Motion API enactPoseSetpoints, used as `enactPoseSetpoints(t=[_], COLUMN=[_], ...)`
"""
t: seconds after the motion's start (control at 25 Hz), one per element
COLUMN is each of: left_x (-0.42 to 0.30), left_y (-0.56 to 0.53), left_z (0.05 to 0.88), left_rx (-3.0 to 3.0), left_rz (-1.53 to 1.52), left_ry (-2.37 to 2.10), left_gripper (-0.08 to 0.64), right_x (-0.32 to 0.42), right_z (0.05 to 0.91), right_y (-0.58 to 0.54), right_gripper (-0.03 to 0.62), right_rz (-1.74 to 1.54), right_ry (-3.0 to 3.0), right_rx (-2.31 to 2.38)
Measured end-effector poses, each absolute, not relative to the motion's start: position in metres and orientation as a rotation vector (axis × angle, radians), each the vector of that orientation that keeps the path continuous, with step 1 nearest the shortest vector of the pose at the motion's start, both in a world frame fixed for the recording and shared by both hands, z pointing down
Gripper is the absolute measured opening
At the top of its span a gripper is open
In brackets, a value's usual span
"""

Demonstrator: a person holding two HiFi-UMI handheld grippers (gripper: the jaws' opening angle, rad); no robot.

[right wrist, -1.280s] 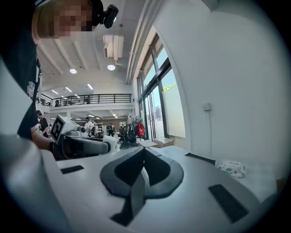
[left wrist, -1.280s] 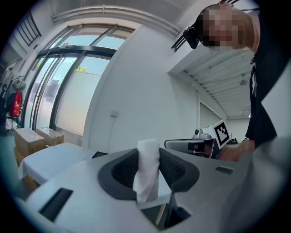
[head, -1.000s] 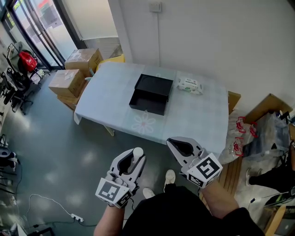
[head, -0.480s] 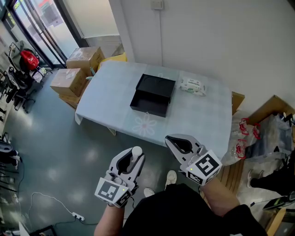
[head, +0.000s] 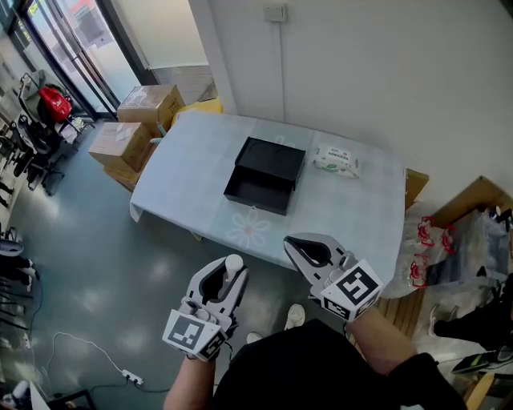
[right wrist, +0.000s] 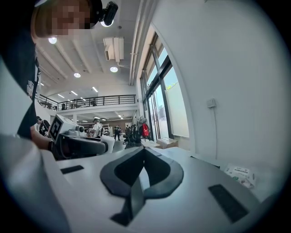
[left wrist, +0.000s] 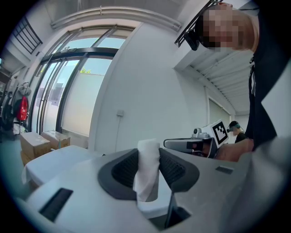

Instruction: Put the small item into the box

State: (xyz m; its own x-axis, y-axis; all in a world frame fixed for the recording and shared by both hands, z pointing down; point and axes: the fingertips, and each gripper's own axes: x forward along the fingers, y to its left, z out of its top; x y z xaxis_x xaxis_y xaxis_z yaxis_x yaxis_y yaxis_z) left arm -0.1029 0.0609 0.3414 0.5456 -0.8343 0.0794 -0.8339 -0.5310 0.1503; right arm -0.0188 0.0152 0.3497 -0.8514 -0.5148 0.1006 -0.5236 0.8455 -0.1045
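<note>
person: dark-clothed torso [head: 313, 372] at the bottom edge of the head view, one light shoe [head: 294, 316] on the grey floor [head: 104, 272].

left gripper [head: 228, 271]: held low in front of the body, over the floor and short of the table. jaws pinched a small item [left wrist: 148, 168], a white roll-like piece standing upright between the ribbed pads, its top rising above the jaw tips.

right gripper [right wrist: 144, 151]: held beside the left one, a little further forward, near the table's front edge. jaws pressed together at the tips, nothing between them.

table [head: 184, 176]: covered in a pale blue cloth with a faint flower print near the front edge.

box [head: 264, 176]: black, open, at the middle of the table; inside appeared dark, contents could not be made out. well apart from both grippers.

pack of wipes [head: 335, 160]: white, lying flat on the table to the right of the box, near the wall, not touching the box.

cardboard boxes [head: 132, 124]: stacked on the floor off the table's far left end.

plastic bags [head: 425, 240]: red-and-white, on the floor off the table's right end.

wall [head: 361, 72]: white, behind the table, with a socket plate [head: 275, 13] high up.
</note>
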Motion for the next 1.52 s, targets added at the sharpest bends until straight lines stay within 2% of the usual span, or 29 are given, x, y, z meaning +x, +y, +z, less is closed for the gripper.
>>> enactPoseSetpoints(t=[0.92, 1.52], left_x=[-0.064, -0.077], left_y=[0.002, -0.074], left_z=[0.341, 0.362], left_rx=[2.607, 2.693], left_rz=[0.024, 0.073], left_ry=[-1.434, -1.291], left_gripper=[0.14, 0.14], right_x=[0.018, 0.016], right_z=[0.345, 0.355], right_y=[-0.041, -0.097], right_gripper=[0.009, 0.009], right_rz=[0.177, 0.206], right_ry=[-2.983, -2.925], right_rx=[0.822, 1.0])
